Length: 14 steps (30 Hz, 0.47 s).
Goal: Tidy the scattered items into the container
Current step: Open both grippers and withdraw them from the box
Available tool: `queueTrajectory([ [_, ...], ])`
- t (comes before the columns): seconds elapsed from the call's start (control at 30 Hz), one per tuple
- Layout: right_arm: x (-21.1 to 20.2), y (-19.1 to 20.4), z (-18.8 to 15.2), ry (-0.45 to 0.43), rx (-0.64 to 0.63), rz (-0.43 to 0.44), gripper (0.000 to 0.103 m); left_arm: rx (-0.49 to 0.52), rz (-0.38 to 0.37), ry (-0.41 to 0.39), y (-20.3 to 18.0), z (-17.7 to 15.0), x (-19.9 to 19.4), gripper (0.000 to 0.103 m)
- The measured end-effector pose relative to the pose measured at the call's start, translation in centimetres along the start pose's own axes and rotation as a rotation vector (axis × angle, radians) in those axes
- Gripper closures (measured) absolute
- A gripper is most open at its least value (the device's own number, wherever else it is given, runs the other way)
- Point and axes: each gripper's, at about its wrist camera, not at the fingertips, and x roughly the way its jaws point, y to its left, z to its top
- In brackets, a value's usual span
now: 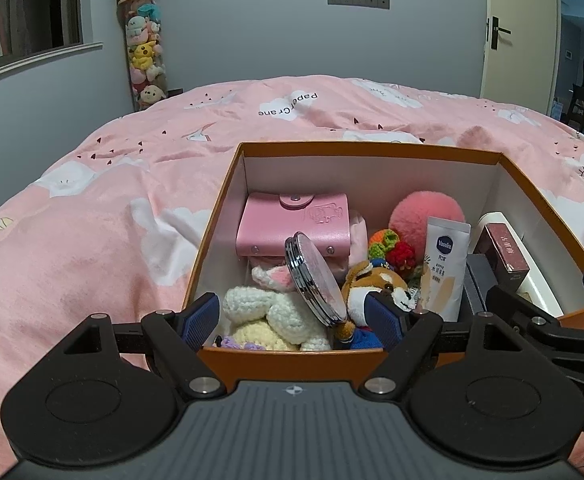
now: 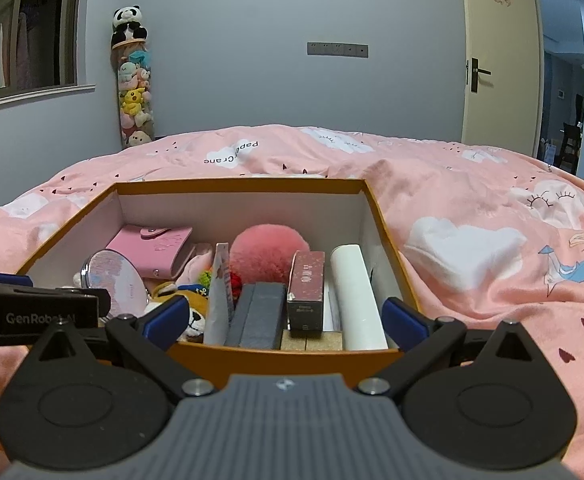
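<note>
An orange box [image 1: 332,147] with a white inside sits on the pink bedspread. It holds a pink snap wallet [image 1: 292,224], a round mirror [image 1: 316,280] standing on edge, a crocheted bunny [image 1: 267,312], a plush dog [image 1: 376,280], a pink pompom [image 1: 424,212], a Vaseline tube [image 1: 444,268], a dark red carton [image 2: 306,288], a grey case [image 2: 259,316] and a white roll [image 2: 358,296]. My left gripper [image 1: 292,318] stands open over the box's near wall, holding nothing. My right gripper [image 2: 283,316] is open and holds nothing over the same wall [image 2: 283,360], further right.
The pink bedspread [image 1: 91,240] surrounds the box on all sides. A tall tube of plush toys [image 1: 143,52] stands against the far wall, and a door [image 2: 492,60] is at the right. The left gripper's body [image 2: 31,312] sits close beside my right gripper.
</note>
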Motion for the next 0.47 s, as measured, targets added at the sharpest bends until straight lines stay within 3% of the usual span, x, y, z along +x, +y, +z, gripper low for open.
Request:
queueTrajectory([
  [0.47, 0.13, -0.05, 0.02, -0.001, -0.001, 0.000, 0.001, -0.002, -0.003, 0.003, -0.06, -0.09, 0.34, 0.009],
])
